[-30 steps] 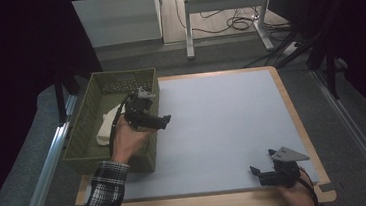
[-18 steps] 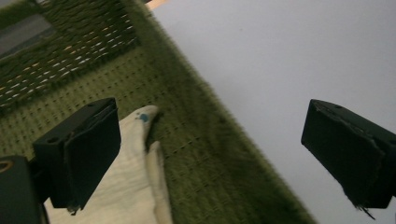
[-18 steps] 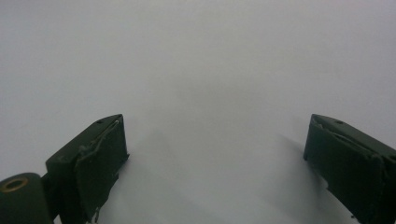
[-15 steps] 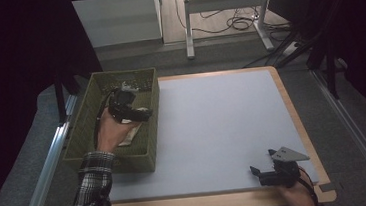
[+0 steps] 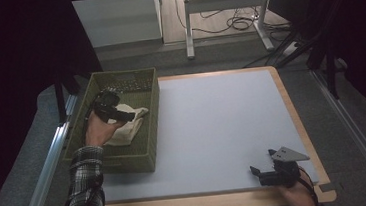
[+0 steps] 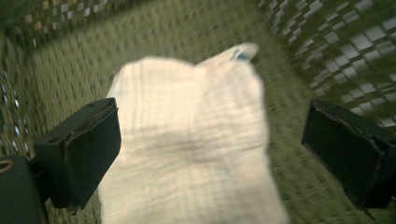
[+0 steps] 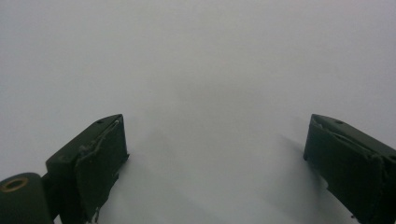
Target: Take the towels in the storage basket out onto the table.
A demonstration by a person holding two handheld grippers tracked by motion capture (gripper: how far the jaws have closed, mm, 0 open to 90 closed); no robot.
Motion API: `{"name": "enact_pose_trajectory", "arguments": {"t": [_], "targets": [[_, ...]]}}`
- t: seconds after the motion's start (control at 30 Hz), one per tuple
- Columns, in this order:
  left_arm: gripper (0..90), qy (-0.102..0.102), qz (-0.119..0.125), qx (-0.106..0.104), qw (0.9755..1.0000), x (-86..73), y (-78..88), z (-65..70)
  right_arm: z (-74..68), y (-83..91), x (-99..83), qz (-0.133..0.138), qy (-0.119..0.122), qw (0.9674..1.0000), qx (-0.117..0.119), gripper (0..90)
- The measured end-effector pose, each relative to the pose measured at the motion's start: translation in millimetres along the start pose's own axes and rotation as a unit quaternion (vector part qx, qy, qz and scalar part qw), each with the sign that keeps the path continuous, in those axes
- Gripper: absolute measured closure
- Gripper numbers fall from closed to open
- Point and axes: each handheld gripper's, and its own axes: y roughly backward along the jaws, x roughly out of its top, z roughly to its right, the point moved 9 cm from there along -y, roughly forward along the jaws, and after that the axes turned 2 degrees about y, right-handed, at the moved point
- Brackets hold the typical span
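A cream folded cloth [image 5: 127, 124] lies on the floor of a green woven basket [image 5: 151, 131] at the table's left. My left gripper [image 5: 133, 115] hangs inside the basket just above the cloth, open. In the left gripper view the cloth [image 6: 196, 140] lies between and below the two wide-apart jaws of the left gripper [image 6: 210, 149], and whether they touch it is unclear. My right gripper [image 5: 257, 173] rests near the table's front right edge, open, over the bare pale mat [image 7: 201, 70]; in its own view the right gripper [image 7: 215, 163] holds nothing.
The pale blue-grey mat [image 5: 212, 120] covers the wooden-rimmed table [image 5: 291, 103]. The basket's walls [image 6: 336, 42] close in around the left gripper. A metal rail [image 5: 46, 170] runs along the left side. Cables and desk legs [image 5: 224, 24] lie on the floor beyond.
My left gripper has moved from the basket's right rim into the basket and down over the cloth. The right gripper has stayed put.
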Motion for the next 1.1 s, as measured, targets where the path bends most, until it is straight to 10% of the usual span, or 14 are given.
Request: {"name": "enact_pose_trajectory", "arguments": {"t": [0.3, 0.57, 0.97, 1.1], "targets": [[3.6, 0.021, -0.083, -0.005, 0.9963, -25.0, -28.7, -16.9, 0.0, 0.0, 0.0, 0.0, 0.0, 1.0, 0.0, 6.2], [8.4, 0.013, -0.175, 0.005, 0.9844, -47.1, -45.0, -14.7, 0.1, 0.1, -0.1, 0.0, 0.0, 1.0, 0.0, 6.2], [74.8, 0.048, -0.193, -0.058, 0.9784, -50.6, -40.1, -2.7, 0.0, 0.0, 0.0, 0.001, 0.0, 1.0, 0.0, 6.2], [81.4, 0.047, -0.199, -0.054, 0.9774, -49.5, -39.7, -2.3, 0.2, 0.2, -0.1, 0.0, 0.0, 1.0, 0.0, 6.2]]}}
